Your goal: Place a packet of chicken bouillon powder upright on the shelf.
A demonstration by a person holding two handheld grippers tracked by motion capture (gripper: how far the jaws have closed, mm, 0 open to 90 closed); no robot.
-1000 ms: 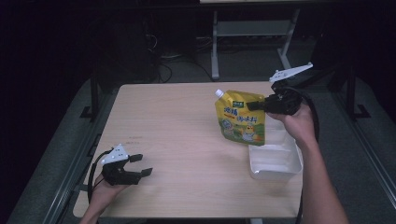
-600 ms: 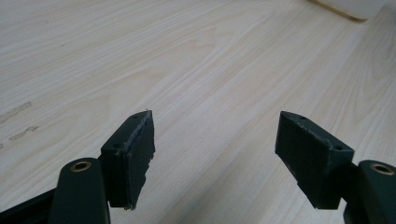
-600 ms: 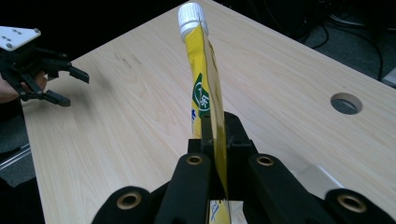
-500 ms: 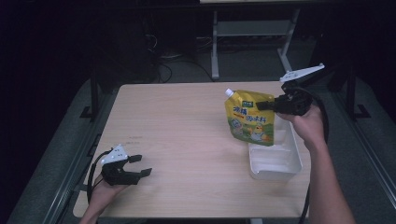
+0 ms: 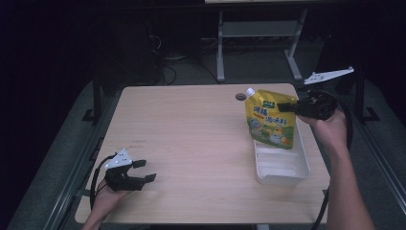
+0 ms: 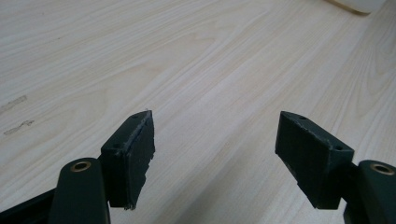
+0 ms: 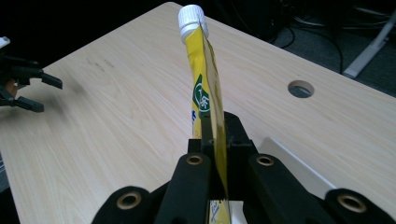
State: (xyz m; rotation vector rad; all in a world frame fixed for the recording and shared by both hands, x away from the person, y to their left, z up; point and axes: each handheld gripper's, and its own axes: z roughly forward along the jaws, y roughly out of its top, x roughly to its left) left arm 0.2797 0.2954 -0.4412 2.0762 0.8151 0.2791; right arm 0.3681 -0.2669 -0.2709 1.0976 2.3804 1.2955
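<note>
A yellow spouted pouch (image 5: 271, 122) with a white cap hangs upright over the far end of a white tray (image 5: 282, 168) at the table's right side. My right gripper (image 5: 283, 106) is shut on the pouch's upper right edge. In the right gripper view the pouch (image 7: 204, 88) rises edge-on from between the closed jaws of the right gripper (image 7: 215, 140), cap uppermost. My left gripper (image 5: 146, 171) rests at the table's near left corner, open, nothing between its jaws. The left gripper view has the left gripper (image 6: 215, 158) over bare wood.
The light wooden table (image 5: 191, 139) has a round cable hole (image 5: 240, 97) near its far edge, just left of the pouch's cap. A metal stand's legs stand on the floor behind the table. Dark floor surrounds the table on all sides.
The right gripper has carried the pouch to the right and toward me, so it now hangs over the tray. The left gripper has stayed put.
</note>
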